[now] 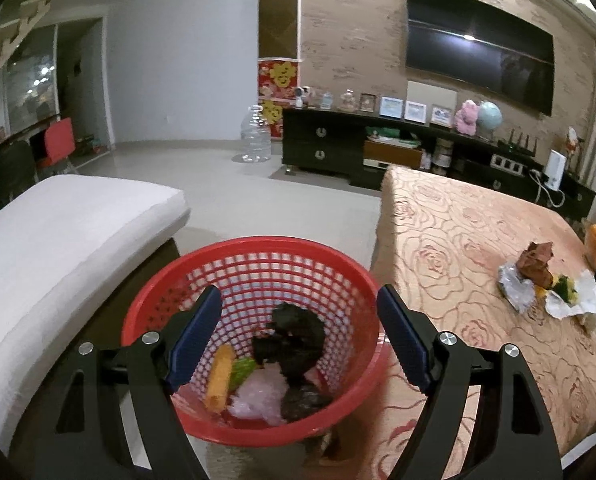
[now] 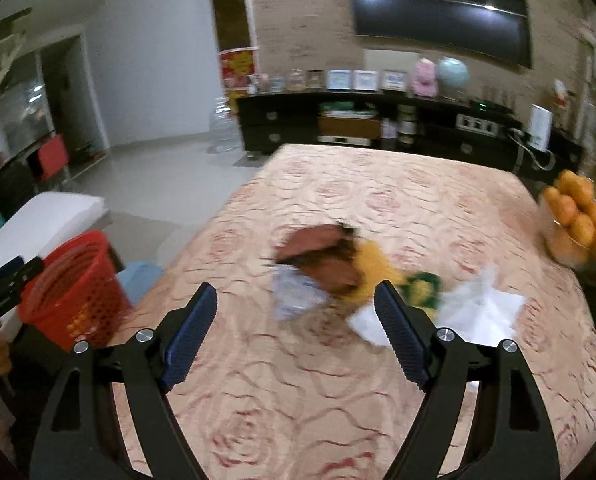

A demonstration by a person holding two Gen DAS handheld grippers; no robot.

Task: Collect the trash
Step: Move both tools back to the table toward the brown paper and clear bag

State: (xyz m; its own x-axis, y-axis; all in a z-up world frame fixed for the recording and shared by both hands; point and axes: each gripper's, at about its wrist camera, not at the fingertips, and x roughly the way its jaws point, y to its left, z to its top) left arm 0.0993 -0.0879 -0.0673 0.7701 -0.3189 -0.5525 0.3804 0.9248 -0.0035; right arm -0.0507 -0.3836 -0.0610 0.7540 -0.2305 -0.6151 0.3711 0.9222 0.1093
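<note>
The left gripper (image 1: 300,330) is hovering over the red mesh basket (image 1: 201,264), its blue-padded jaws standing wide apart and holding nothing. The basket is sitting just off the table's left edge, between the table (image 1: 450,216) and a white cushioned seat (image 1: 65,236). Inside it are lying a crumpled black wrapper (image 1: 293,336), a second dark wad (image 1: 304,400) below that, a yellow ridged piece (image 1: 220,376), a small green scrap (image 1: 243,368) beside it, and a pale pink crumpled bag (image 1: 257,396) at the bottom.

The right gripper (image 2: 295,320) is hanging above the table, which is wearing a peach cloth patterned with roses, and its jaws are likewise spread wide with nothing between them. Ahead of it, near the middle of the cloth toward the right edge, the remaining trash is lying in a loose cluster: a brown crumpled wrapper (image 2: 322,252) resting on a clear silvery plastic wrapper (image 2: 293,292), a yellow scrap (image 2: 374,264) touching the brown one, a green-and-yellow scrap (image 2: 424,286) just beside that, and white crumpled paper (image 2: 478,308) on the right. This view is blurred, so finer detail of the pile is hard to tell.

A bowl of oranges (image 2: 578,212) is sitting at the table's right edge. In the right wrist view, the red basket is showing at the left edge of the table with the other gripper just beside it.
</note>
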